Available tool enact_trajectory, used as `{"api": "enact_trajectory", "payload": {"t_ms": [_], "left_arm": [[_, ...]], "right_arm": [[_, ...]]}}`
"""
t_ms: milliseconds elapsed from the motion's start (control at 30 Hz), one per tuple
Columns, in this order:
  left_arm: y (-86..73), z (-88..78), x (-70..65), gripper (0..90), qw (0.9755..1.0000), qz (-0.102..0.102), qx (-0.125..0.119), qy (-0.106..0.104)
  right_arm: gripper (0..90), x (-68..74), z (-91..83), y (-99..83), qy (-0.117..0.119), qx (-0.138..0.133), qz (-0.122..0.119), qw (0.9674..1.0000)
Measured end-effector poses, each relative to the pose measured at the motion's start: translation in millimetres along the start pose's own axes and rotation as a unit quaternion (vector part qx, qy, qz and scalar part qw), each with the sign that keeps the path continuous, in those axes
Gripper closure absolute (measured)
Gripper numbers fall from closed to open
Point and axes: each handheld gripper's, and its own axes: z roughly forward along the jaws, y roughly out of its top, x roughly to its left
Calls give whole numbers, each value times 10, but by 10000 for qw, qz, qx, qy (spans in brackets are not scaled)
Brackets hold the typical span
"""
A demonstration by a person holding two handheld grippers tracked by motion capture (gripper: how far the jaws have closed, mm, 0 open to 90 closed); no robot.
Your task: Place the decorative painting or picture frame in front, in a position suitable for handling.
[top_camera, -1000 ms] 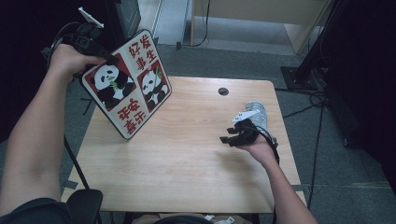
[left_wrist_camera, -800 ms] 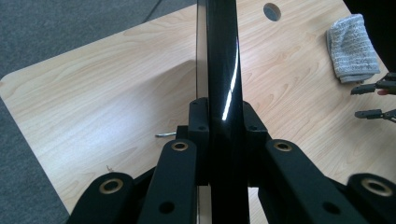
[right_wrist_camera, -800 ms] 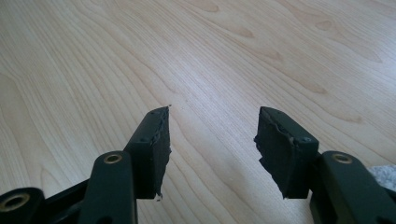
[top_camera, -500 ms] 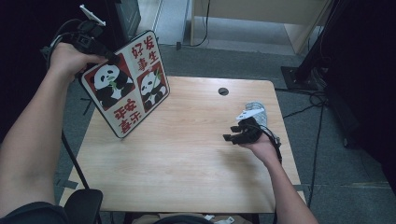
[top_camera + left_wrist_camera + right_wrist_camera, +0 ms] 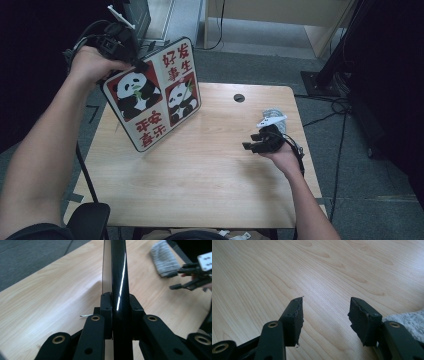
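A: Item count, table [image 5: 200,190]?
B: One wooden table, with one round cable hole [image 5: 239,98] near its far edge.

A: Boards?
B: One panda board [image 5: 152,92], glossy black at the edge. Printed on it: two pandas, two red panels, eight red characters.

A: Cloths?
B: One grey cloth [image 5: 272,114], folded, by the right edge; also entered from the left gripper view [image 5: 165,261].

A: Grippers?
B: Two: one left gripper [image 5: 117,42], one right gripper [image 5: 257,142], two black jaws apiece.

A: Hands?
B: Two, one per gripper.
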Motion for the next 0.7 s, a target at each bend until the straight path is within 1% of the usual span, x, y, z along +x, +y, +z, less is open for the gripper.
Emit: {"api": "enact_trajectory", "payload": {"t_ms": [67,167,300,367,400,500,700], "left_arm": [[25,48,-78,795,9999,43,-3,-102],[76,107,-212,795,9996,190,13,-215],[150,187,-392,793,9989,366,39,-287],[168,227,-452,793,9985,439,49,-315],[176,250,-480,793,9984,444,66,-336],[199,329,-561,793,9982,462,107,-377],[255,459,-722,792,9961,663,235,-524]], "right_arm": [[456,-9,-3,-8,-34,13,37,10000],[458,-16,-7,-16,-58,30,90,9999],[460,-25,-19,-19,-97,14,83,9999],[460,-23,-23,-18,-101,-5,81,9999],[461,-18,-31,-14,-115,-70,79,9999],[461,-18,-33,-13,-123,-84,81,9999],[461,-52,-41,-28,-142,-61,115,9998]]}}
